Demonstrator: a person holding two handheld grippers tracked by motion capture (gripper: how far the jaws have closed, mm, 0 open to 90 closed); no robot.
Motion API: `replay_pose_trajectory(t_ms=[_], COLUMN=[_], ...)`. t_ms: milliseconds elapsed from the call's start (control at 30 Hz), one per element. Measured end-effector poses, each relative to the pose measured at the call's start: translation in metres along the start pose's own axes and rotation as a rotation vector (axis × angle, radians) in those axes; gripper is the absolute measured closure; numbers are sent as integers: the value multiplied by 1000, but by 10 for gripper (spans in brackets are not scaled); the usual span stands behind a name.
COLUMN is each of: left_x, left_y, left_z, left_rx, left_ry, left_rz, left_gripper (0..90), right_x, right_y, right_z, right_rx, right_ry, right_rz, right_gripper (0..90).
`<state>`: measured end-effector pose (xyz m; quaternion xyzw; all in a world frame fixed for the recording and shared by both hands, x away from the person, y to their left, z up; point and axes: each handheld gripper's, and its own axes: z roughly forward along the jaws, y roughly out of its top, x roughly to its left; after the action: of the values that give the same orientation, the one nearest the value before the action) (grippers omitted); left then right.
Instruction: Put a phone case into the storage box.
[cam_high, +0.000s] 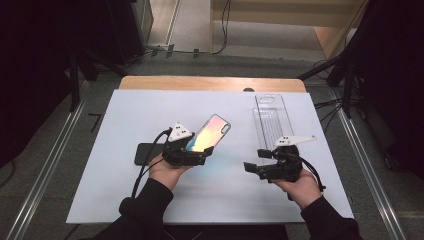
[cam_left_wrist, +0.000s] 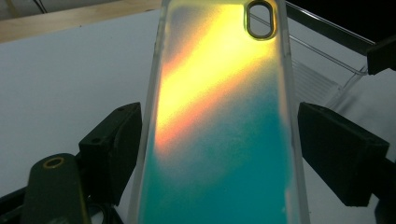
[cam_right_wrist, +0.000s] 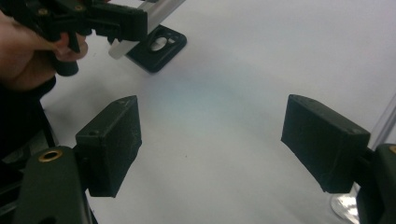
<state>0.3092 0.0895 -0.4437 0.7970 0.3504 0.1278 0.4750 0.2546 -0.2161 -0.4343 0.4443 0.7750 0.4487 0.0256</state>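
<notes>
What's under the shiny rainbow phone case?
The case is held tilted above the white table by the left gripper. Beneath it lies bare table, and a black phone lies beside the gripper. The spot below the gripper is hidden.

You sit at a wooden table (cam_high: 210, 83) covered by a white sheet (cam_high: 125, 165), which catches most of the light. Grey carpet floor (cam_high: 45, 165) surrounds the table on every side. Metal rails (cam_high: 372, 175) run along the floor to its left and right. Beyond the table's far edge, black cables (cam_high: 220, 30) trail over the carpet toward pale wooden furniture (cam_high: 300, 12). The room is dark at both far corners.
</notes>
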Motion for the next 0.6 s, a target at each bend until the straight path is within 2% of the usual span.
replay_pose_trajectory(t_ms=[100, 333, 600], left_x=[-2, -4, -8], left_y=[-3, -11, -21], left_z=[1, 3, 3], left_rx=[-15, -64, -106], left_ry=[16, 35, 33], left_rz=[9, -1, -18], left_gripper=[169, 169, 169], right_x=[4, 11, 15], right_y=[6, 20, 40], right_z=[4, 9, 13], right_rx=[-3, -28, -60], right_ry=[4, 5, 3], right_rz=[5, 9, 28], right_gripper=[178, 178, 178])
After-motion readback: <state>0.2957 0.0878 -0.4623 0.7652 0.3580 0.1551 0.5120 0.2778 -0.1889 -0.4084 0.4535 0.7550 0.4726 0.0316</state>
